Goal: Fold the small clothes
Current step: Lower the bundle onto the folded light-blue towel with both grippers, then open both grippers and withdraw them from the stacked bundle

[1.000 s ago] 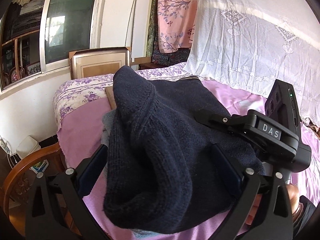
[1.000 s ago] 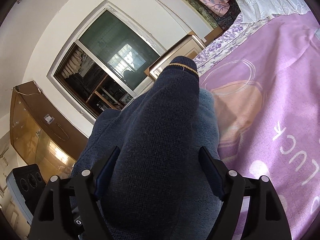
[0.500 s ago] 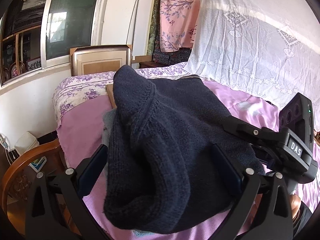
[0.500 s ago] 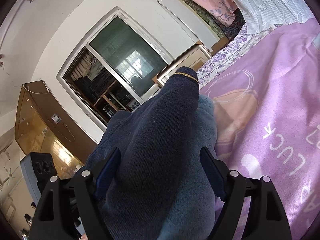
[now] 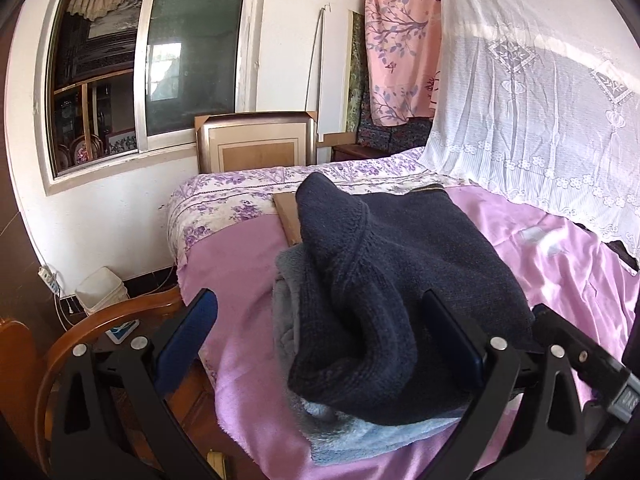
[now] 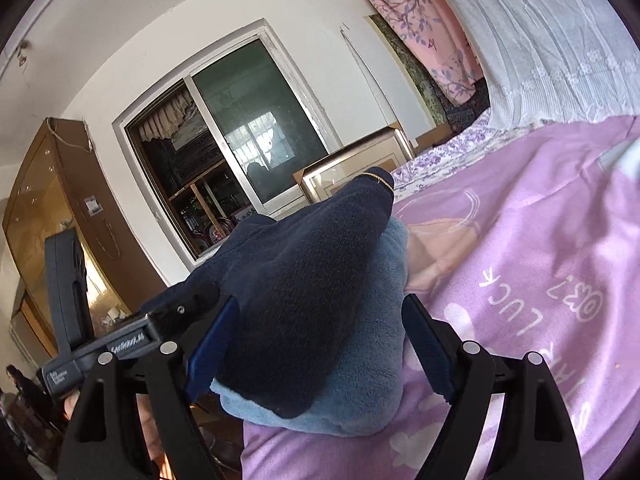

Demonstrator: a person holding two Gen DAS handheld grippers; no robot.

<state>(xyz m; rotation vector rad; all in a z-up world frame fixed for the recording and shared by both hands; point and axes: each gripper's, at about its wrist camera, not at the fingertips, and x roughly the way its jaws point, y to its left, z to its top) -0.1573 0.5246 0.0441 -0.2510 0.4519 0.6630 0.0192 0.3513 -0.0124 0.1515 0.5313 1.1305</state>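
A folded navy knit garment [image 5: 384, 280] lies on top of a folded light blue fleece piece [image 5: 360, 432] on the pink bedspread [image 5: 240, 280]. My left gripper [image 5: 316, 324] is open, its jaws wide apart, with the stack lying between them near the right finger. My right gripper [image 6: 316, 332] is also open around the same navy garment [image 6: 304, 292] and blue fleece [image 6: 360, 380], which rest on the bed. The left gripper's body shows at the left of the right wrist view [image 6: 120, 344].
A white lace cloth [image 5: 540, 100] hangs at the right, with a pink floral cloth [image 5: 400, 52] behind it. A framed picture [image 5: 256, 140] leans at the bed's far end. A wooden chair [image 5: 80, 340] and white box [image 5: 100, 292] stand left of the bed.
The stack has come down onto the bed. Both grippers have pulled back and their jaws stand off the cloth, the left one widest. The right gripper has dropped to the lower right.
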